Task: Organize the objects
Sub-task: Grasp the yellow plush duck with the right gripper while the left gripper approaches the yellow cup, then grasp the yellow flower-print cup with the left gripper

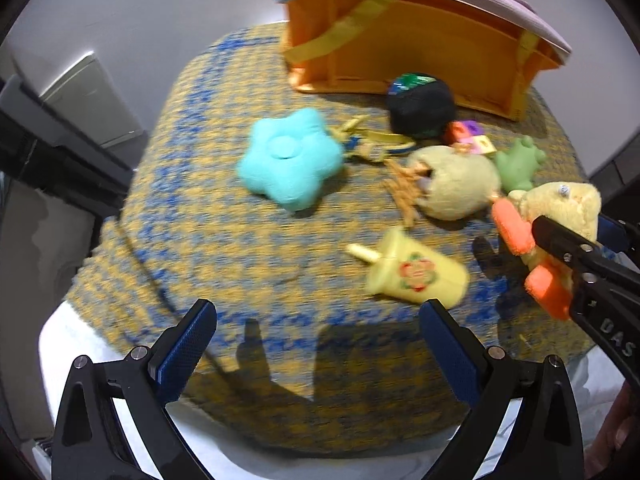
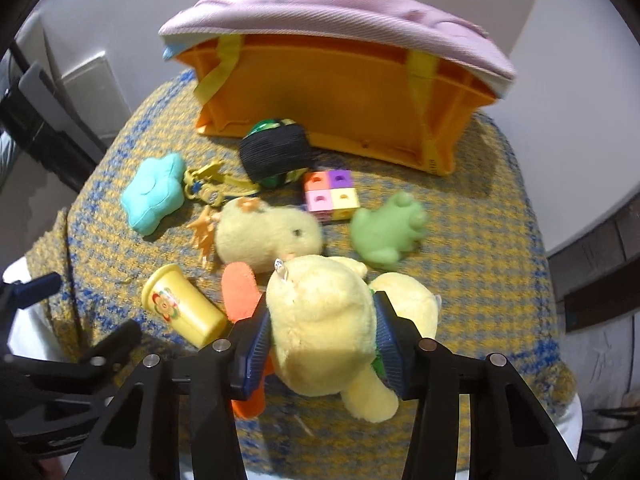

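Observation:
My right gripper [image 2: 322, 330] is shut on a yellow plush duck [image 2: 324, 320] with orange feet, near the front of the blue-and-yellow knitted cloth [image 2: 480, 264]. The duck [image 1: 560, 208] and the right gripper [image 1: 576, 240] show at the right in the left wrist view. My left gripper [image 1: 316, 328] is open and empty above the cloth's front edge. An orange bag [image 2: 340, 92] with a pink flap lies open at the back [image 1: 400, 48]. A yellow cup [image 1: 416, 276] lies on its side just ahead of the left gripper, also in the right wrist view [image 2: 184, 308].
On the cloth lie a teal star cushion [image 1: 288, 156], a black ball [image 1: 420, 108], a beige plush [image 2: 264, 236], a green frog toy [image 2: 384, 232], coloured cubes [image 2: 330, 196], a yellow keychain [image 2: 208, 184] and an orange spiky toy [image 2: 204, 232].

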Available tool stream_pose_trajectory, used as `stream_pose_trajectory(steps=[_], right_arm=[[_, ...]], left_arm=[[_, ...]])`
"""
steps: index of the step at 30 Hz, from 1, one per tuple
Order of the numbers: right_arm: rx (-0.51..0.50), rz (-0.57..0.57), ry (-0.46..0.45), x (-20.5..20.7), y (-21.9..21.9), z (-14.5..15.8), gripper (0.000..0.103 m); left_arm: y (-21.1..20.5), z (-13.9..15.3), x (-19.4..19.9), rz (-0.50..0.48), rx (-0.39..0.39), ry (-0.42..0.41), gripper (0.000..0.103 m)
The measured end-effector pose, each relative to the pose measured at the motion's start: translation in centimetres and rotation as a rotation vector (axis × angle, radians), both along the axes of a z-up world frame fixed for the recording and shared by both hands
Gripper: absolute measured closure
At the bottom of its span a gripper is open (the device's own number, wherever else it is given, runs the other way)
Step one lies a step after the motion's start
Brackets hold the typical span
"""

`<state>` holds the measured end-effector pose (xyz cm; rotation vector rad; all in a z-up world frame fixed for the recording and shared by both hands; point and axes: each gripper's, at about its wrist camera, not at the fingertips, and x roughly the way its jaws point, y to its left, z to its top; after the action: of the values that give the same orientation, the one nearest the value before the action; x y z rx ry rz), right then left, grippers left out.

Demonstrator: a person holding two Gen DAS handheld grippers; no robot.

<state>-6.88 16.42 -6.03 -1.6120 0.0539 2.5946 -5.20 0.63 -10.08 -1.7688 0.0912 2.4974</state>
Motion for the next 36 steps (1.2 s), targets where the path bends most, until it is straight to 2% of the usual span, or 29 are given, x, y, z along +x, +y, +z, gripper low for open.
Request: stream_pose_trajectory(steps=[6, 13, 16, 19, 21, 24, 30, 36], right_arm=[[0.003, -0.048, 0.029, 1.1, 2.5, 1.4, 0.056], [-0.007, -0.091, 0.017, 1.2, 3.8, 0.9, 0.056], [-0.008, -0.095, 0.009, 1.2, 4.0, 0.6, 0.056], [-0.014, -0.098, 0.004, 1.0, 4.0, 0.4, 0.056], [-0.014, -0.098, 0.002, 0.9, 3.9, 0.4, 0.056], [-0.016, -0.098, 0.001, 1.0, 3.9, 0.4, 0.056], [-0.027, -0.099, 0.004, 1.2, 3.7, 0.6, 0.056], [-0.037, -0.094, 0.035, 1.6, 3.6, 1.8, 0.056]], left_arm=[[2.8, -0.2, -0.9, -0.061, 0.03, 0.006, 0.0], [4.9, -1.6, -1.7, -0.118, 0.019, -0.025, 0.0], [5.3, -2.2, -2.0, -0.126, 0.011, -0.04, 0.004], [5.3, -2.7, -2.2, -0.123, 0.016, -0.057, 0.014], [5.3, -3.0, -2.3, -0.121, 0.023, -0.071, 0.033], [5.3, -3.0, -2.3, -0.118, 0.029, -0.072, 0.043], [5.4, -2.1, -1.8, -0.117, 0.015, -0.057, 0.045], [5.6, 0.4, -1.0, -0.117, -0.006, -0.007, 0.045]])
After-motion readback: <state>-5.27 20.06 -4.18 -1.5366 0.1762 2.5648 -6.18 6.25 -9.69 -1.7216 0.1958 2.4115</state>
